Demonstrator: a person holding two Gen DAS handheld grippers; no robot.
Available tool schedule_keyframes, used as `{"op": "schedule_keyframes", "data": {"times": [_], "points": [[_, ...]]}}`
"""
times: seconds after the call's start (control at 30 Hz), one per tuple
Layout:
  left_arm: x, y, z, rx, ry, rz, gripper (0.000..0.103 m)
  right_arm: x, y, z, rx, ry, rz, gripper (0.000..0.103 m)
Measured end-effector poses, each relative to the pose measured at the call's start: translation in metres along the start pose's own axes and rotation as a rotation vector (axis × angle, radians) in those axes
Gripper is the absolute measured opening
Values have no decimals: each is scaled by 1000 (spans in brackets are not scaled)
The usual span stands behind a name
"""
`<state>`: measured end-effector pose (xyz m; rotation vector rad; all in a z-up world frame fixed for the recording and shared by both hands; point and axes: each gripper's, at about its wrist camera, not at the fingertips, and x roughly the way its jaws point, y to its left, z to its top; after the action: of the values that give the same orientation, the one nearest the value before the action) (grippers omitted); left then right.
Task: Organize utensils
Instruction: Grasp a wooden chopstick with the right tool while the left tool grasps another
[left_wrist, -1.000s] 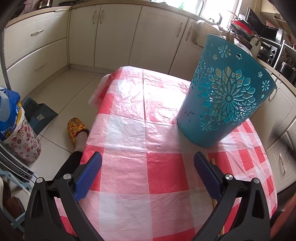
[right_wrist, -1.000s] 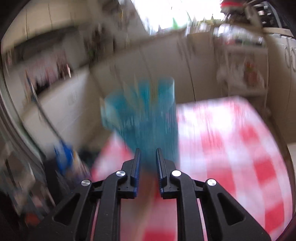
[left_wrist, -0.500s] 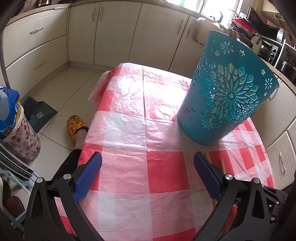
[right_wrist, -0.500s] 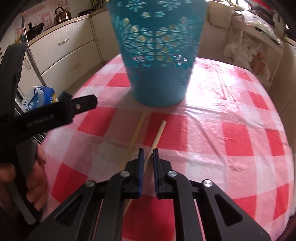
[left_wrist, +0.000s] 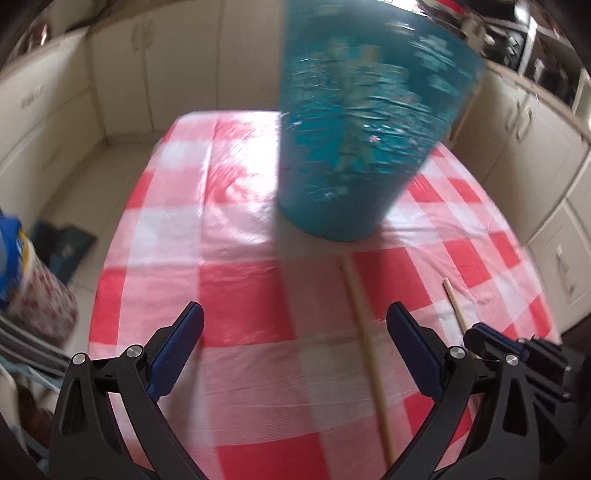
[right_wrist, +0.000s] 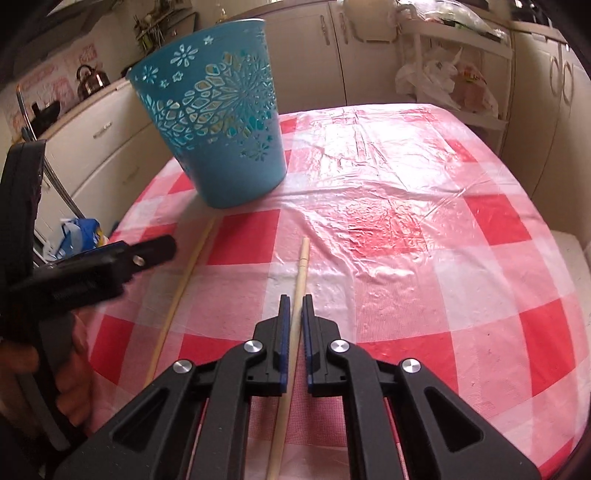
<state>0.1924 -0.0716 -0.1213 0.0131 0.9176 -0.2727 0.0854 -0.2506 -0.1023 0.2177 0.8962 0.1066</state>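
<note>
Two wooden sticks lie on the red-and-white checked tablecloth (right_wrist: 406, 206). A thicker stick (right_wrist: 301, 269) runs between the fingers of my right gripper (right_wrist: 294, 301), whose jaws stand nearly closed around it with small gaps either side. A thinner stick (right_wrist: 184, 280) lies to its left. A teal cut-out basket (right_wrist: 218, 118) stands upright beyond the sticks. My left gripper (left_wrist: 295, 325) is wide open and empty above the cloth; the thin stick (left_wrist: 365, 343) lies just inside its right finger. The basket (left_wrist: 362, 122) looks blurred in the left wrist view.
Cream kitchen cabinets (right_wrist: 110, 140) surround the table. A kettle (right_wrist: 90, 79) sits on the counter at left. Bags (left_wrist: 33, 280) stand on the floor left of the table. A white rack with plastic bags (right_wrist: 443, 81) is behind the table.
The left gripper has swung right and closer to the basket, so both sticks show. The right gripper has moved forward along the thicker stick, which lies between its jaws now.
</note>
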Motion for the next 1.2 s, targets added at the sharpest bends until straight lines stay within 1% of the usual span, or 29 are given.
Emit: {"op": "schedule_keyframes", "data": {"times": [0.1, 0.13, 0.2, 0.27, 0.4, 0.43, 0.47, 0.53, 0.6, 0.7, 0.8, 0.83, 0.87, 0.9, 0.93, 0.97, 1.03, 1.1, 1.2], "points": [[2, -23, -3, 97, 17, 33, 95, -2, 1, 0, 3, -5, 9, 7], [2, -28, -5, 124, 24, 40, 92, -2, 1, 0, 4, -6, 11, 7], [5, -35, -10, 172, 49, 51, 84, -1, 2, 0, 4, -6, 15, 7], [3, -35, -16, 181, 64, 26, 74, -2, 0, 0, 10, -4, 20, 7], [-10, -24, -27, 206, 48, -6, 61, -1, 0, 0, 7, 1, 18, 7], [-12, -20, -28, 206, 46, -9, 54, -1, 0, 0, 7, 2, 16, 8], [-14, -15, -29, 200, 49, -10, 49, -2, 0, 0, 7, 1, 15, 9], [-19, -5, -27, 185, 69, -30, 48, -2, 1, 1, 10, -1, 21, 22], [-20, 1, -22, 160, 79, -43, 48, -2, 3, 2, -1, -3, 12, 27], [-13, 1, -14, 164, 69, -22, 48, -1, 8, 1, -37, -4, -16, 27], [-6, 2, -8, 139, 73, -23, 48, 0, 13, 1, -74, -5, -44, 27], [-3, 1, -6, 136, 69, -21, 48, 1, 15, 0, -92, -6, -62, 22], [0, -2, -5, 140, 66, -21, 48, 2, 17, 0, -110, -7, -78, 20], [2, -6, -4, 151, 58, -19, 44, 2, 18, 0, -117, -5, -79, 13], [3, -8, -4, 164, 52, -17, 29, 3, 17, 0, -116, -4, -76, 10], [3, -11, -4, 180, 48, -21, 16, 3, 17, 0, -116, -4, -75, 10], [3, -14, -5, 191, 48, -56, 6, 3, 17, 0, -119, -3, -78, 9], [1, -15, -7, 208, 43, -63, 6, 3, 16, 1, -114, -1, -76, 9], [0, -15, -8, 211, 56, -69, 6, 3, 16, 1, -113, 0, -81, 9]]}}
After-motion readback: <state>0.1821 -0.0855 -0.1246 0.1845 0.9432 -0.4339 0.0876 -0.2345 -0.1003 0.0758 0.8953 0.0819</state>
